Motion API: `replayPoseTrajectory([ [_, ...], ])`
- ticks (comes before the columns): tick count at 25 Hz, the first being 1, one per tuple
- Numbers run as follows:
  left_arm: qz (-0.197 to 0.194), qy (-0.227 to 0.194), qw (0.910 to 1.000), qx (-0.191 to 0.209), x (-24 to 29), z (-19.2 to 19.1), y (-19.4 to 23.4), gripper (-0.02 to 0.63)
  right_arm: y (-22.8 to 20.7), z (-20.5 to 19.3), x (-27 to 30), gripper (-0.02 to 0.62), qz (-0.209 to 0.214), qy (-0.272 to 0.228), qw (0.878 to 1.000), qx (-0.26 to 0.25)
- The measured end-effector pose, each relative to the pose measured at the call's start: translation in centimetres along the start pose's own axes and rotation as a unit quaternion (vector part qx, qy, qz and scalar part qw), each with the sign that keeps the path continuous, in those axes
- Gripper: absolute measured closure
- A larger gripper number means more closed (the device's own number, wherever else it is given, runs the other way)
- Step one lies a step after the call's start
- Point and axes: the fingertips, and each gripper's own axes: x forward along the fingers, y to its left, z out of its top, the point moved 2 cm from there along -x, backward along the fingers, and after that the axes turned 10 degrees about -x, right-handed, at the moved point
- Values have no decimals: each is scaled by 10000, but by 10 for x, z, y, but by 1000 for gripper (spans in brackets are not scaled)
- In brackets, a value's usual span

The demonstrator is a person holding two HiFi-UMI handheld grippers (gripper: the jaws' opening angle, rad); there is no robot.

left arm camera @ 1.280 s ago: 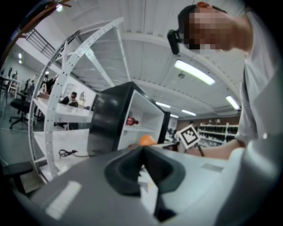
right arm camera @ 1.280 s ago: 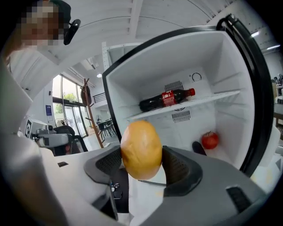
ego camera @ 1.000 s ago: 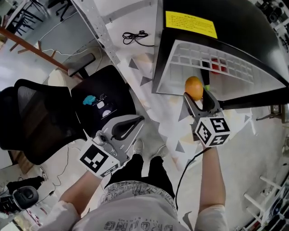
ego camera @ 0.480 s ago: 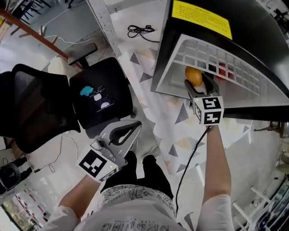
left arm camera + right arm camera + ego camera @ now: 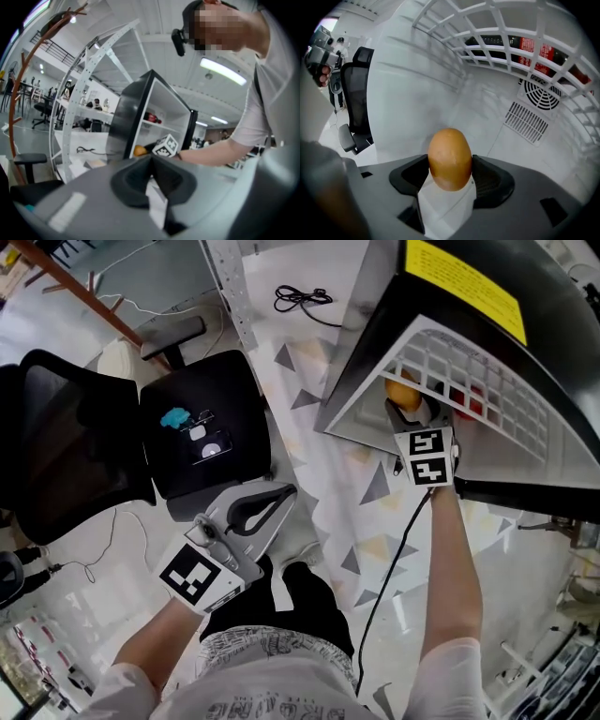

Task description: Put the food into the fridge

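Open fridge, orange in the right tongs

No wording can be read. Print on the yellow label at the fridge's top edge is too small; white print on red packs behind the wire shelf is blurred.
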Motion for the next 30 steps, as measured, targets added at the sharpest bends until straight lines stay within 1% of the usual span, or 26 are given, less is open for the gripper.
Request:
replayPoseTrajectory([
  [5,41,-56,10000,-52,4,-6,0,600,2,-1,14,318,-10,159,9976,-671],
  [9,64,-54,9999,-73,4,-12,-3,600,1,-7,22,318,-88,337,9904,-1338],
  [15,163,-30,9997,-159,4,-17,-1,600,-3,-9,31,318,-51,363,9827,-1813],
  [19,169,-61,9997,-155,5,-18,-3,600,-2,-10,35,318,62,353,9808,-1919],
  [26,203,-55,9996,-185,5,-20,-4,600,2,-15,44,318,376,435,9841,-1683],
  [30,259,-59,9994,-229,3,-21,-3,600,1,-18,46,318,462,472,9833,-1697],
])
